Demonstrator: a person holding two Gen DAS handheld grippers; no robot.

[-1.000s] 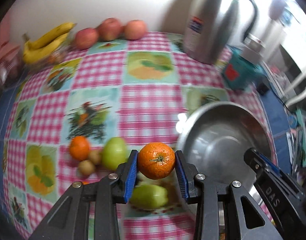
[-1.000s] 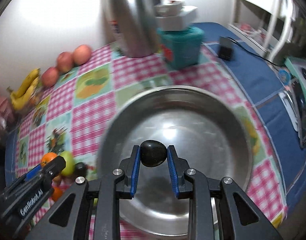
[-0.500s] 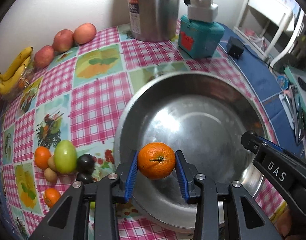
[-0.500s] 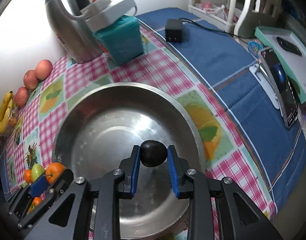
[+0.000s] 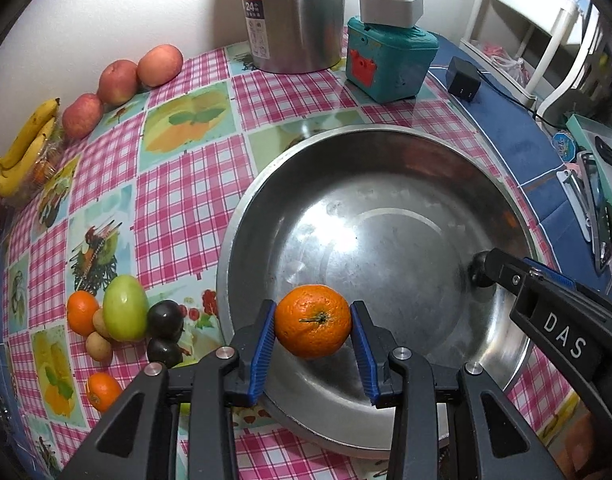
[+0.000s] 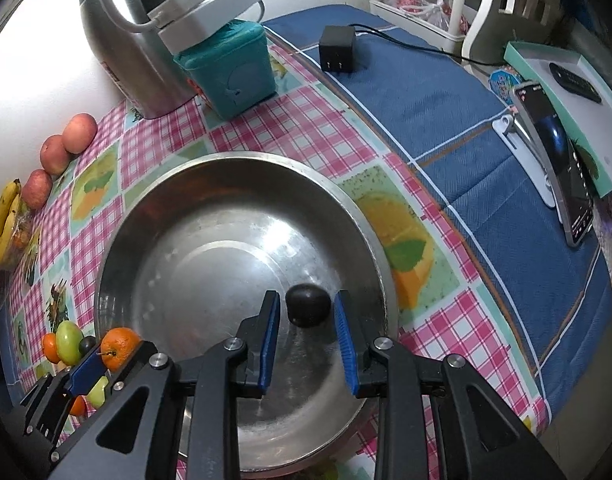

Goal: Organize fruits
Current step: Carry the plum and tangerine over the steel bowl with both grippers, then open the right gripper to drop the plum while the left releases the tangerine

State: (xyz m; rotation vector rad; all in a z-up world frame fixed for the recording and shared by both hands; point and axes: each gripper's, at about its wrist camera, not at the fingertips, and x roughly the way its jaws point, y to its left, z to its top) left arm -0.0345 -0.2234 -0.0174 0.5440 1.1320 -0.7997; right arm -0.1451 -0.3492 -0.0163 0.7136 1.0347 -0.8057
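Orange is pinched in the left tongs over the near part of the steel basin. Dark plum sits between the right tongs, which are nearly closed (pad contact unclear). Risk: fruit dropped from this height may roll or bounce on the slick metal and bruise.

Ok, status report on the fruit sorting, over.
Left gripper shut on orange. Right gripper shut on dark plum. Both above steel bowl; nothing in the way.
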